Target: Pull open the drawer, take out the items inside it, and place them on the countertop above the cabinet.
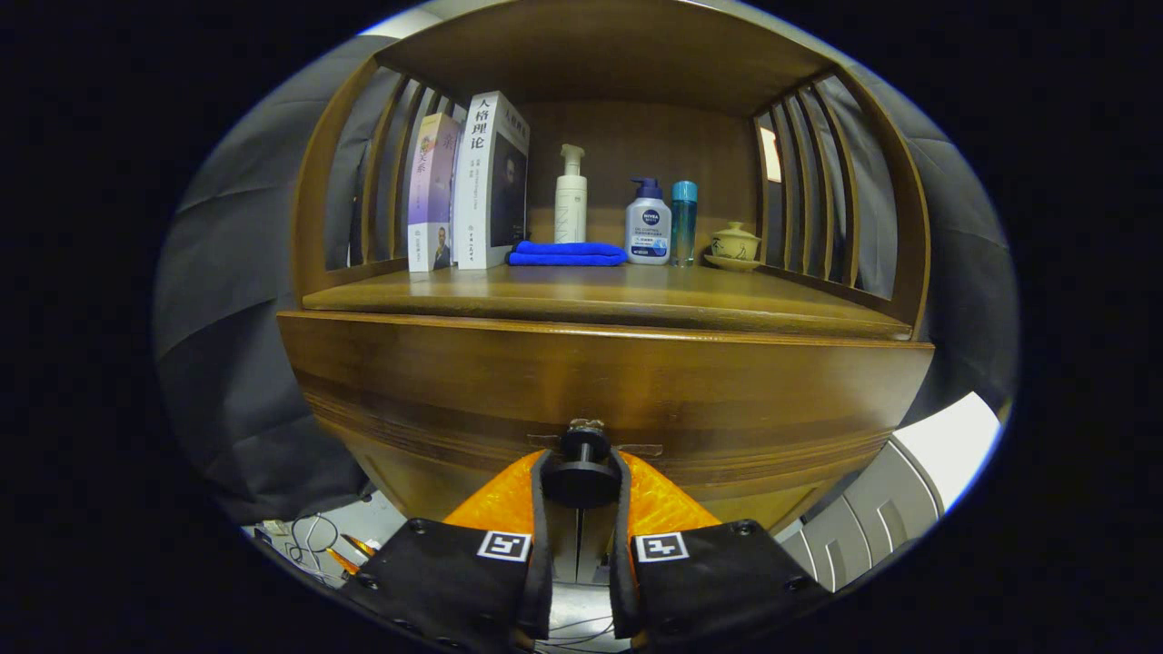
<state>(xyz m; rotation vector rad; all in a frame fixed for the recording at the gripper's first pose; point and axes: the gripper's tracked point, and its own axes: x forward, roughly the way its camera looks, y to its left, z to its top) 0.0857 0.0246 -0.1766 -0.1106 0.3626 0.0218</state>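
Note:
A wooden cabinet fills the view, with its drawer front (600, 391) right ahead of me. A dark round knob (582, 472) sticks out of the drawer's lower middle. My gripper (581, 477) is shut on this knob, one finger pressing on each side of it. The drawer looks closed or nearly so, and its inside is hidden. Above the drawer lies the wooden countertop (618, 295), bare along its front part.
At the back of the countertop stand two books (472, 186), a folded blue cloth (567, 253), a white pump bottle (571, 195), a white and blue pump bottle (649, 227), a teal bottle (683, 221) and a small lidded cup (734, 245). Slatted sides flank the shelf. Cables (313, 536) lie on the floor.

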